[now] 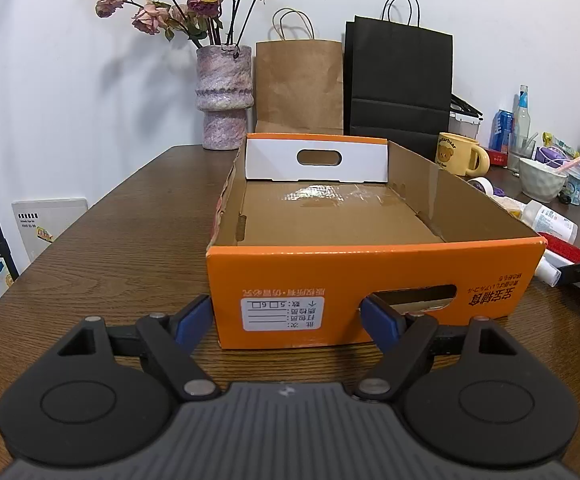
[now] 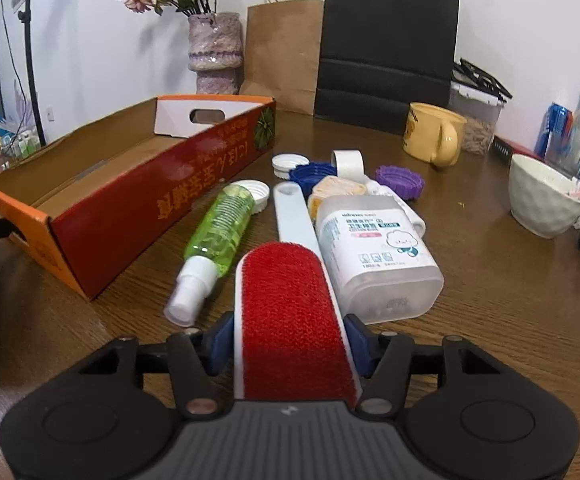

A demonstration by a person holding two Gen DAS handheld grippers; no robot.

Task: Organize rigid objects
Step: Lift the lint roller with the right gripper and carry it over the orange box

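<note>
An open cardboard box (image 1: pixel 373 258), orange at the front with a bare brown floor, stands on the wooden table. My left gripper (image 1: pixel 286 312) is open just in front of its near wall, one fingertip by the left corner, the other at the handle cutout. In the right wrist view the box (image 2: pixel 146 208) shows its red side. My right gripper (image 2: pixel 290 330) is shut on a red lint brush (image 2: pixel 286 304) with a white handle, pads against its edges. Beside the brush lie a green spray bottle (image 2: pixel 218 232) and a white plastic bottle (image 2: pixel 373 256).
Behind the bottles lie white (image 2: pixel 288 164), blue (image 2: pixel 313 174) and purple (image 2: pixel 399 180) caps and a tape roll (image 2: pixel 347 162). A yellow mug (image 2: pixel 433 136), white bowl (image 2: pixel 545 200), flower vase (image 1: pixel 224 96) and paper bags (image 1: pixel 399 84) stand toward the wall.
</note>
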